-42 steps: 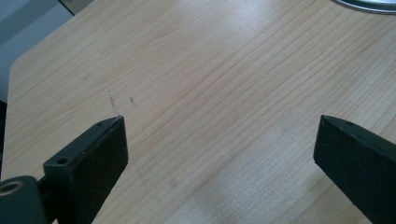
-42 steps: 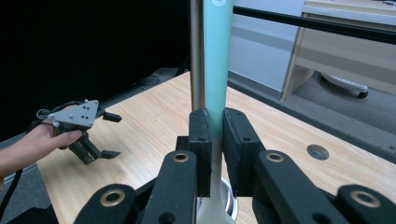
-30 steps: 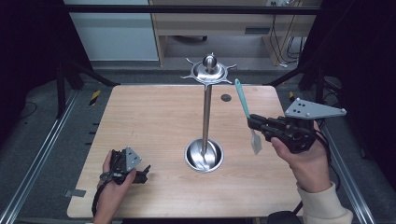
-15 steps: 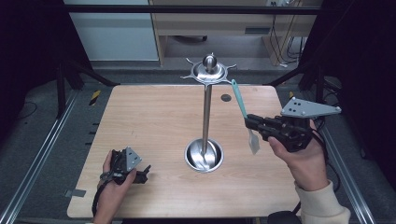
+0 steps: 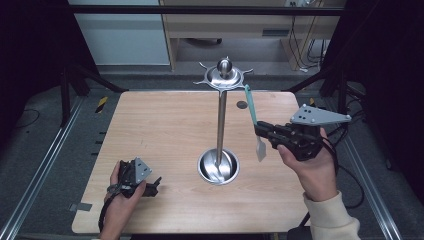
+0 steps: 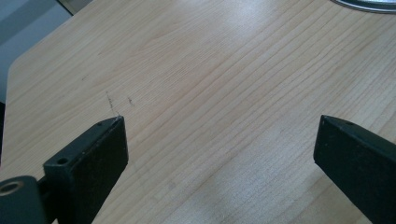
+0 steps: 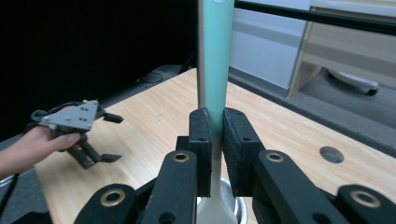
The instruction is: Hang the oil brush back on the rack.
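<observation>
Right gripper (image 5: 261, 131) has its jaws pinched on a green-handled spatula (image 5: 252, 120), gripped mid-handle, held roughly upright with the pale blade end hanging down and the green handle end pointing up toward the hook ring (image 5: 223, 78) at the top of the steel utensil stand (image 5: 220, 125). In the right gripper view the spatula (image 7: 214, 60) runs straight up between the closed pads (image 7: 201, 140), so the grip looks firm and centred. The mid-handle hold likely leaves the top end free to meet a hook; the spatula is just right of the pole, off the table (image 5: 160, 130), not yet on any hook. Whether the handle has a hanging hole can't be told. The stand's bowl-shaped base (image 5: 218, 166) sits mid-table, nothing hanging from the ring. Left gripper (image 5: 150, 186) rests low at the near-left of the table, jaws spread wide and empty, pads (image 6: 100, 154) over bare wood, probably parked out of the way. A small round hole (image 5: 242, 105) is in the tabletop behind the stand.
</observation>
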